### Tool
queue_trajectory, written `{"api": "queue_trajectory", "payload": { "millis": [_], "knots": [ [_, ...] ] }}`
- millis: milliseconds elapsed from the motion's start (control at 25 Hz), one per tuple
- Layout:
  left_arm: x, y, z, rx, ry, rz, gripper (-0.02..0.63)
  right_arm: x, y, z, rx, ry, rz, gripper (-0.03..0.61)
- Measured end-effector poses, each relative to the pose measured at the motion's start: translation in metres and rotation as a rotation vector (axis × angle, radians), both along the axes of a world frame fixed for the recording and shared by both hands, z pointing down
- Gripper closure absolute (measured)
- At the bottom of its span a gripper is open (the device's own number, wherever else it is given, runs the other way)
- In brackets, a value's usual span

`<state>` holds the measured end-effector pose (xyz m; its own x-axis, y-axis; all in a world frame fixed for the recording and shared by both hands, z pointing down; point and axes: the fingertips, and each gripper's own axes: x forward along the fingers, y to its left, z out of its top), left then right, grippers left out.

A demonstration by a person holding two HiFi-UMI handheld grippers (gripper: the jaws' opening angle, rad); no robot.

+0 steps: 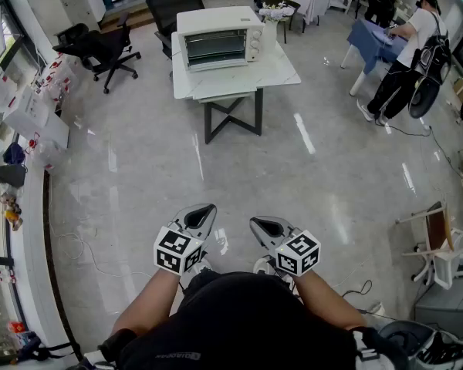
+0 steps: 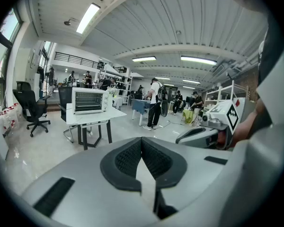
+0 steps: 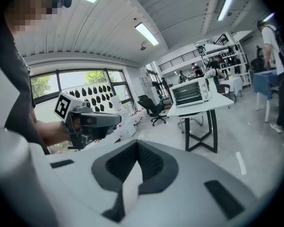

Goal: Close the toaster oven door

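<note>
A white toaster oven (image 1: 220, 37) stands on a white table (image 1: 285, 72) far ahead across the floor. Its glass door looks upright against the front. The oven also shows small in the left gripper view (image 2: 87, 100) and the right gripper view (image 3: 191, 92). My left gripper (image 1: 204, 209) (image 2: 142, 140) and right gripper (image 1: 262, 223) (image 3: 137, 143) are held side by side close to my body, far from the oven. Both are shut with nothing between their pads.
Black office chairs (image 1: 100, 48) (image 1: 174, 6) stand left of and behind the table. A person (image 1: 405, 52) stands by a blue-covered table (image 1: 374, 37) at the back right. A white folding stand (image 1: 440, 245) is at the right, and shelving (image 1: 15, 129) lines the left wall.
</note>
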<state>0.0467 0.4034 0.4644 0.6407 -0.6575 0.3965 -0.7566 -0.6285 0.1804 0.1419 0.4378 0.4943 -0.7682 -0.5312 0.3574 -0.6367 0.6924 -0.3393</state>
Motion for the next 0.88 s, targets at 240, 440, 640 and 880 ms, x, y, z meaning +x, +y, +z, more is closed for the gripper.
{"api": "queue_trajectory", "payload": {
  "millis": [240, 440, 640, 880],
  "knots": [
    [-0.001, -0.001, -0.001, 0.000, 0.004, 0.005, 0.611, -0.002, -0.003, -0.002, 0.005, 0.003, 0.003, 0.577],
    [-0.001, -0.002, 0.001, 0.000, 0.008, 0.007, 0.611, -0.001, -0.006, -0.003, 0.015, 0.010, 0.004, 0.577],
    [-0.003, -0.005, -0.001, 0.000, 0.016, 0.002, 0.611, -0.006, -0.007, -0.010, 0.011, -0.037, -0.008, 0.577],
    [-0.013, -0.007, 0.002, -0.004, 0.022, -0.006, 0.611, -0.024, -0.006, -0.002, 0.012, 0.022, -0.045, 0.577]
  ]
}}
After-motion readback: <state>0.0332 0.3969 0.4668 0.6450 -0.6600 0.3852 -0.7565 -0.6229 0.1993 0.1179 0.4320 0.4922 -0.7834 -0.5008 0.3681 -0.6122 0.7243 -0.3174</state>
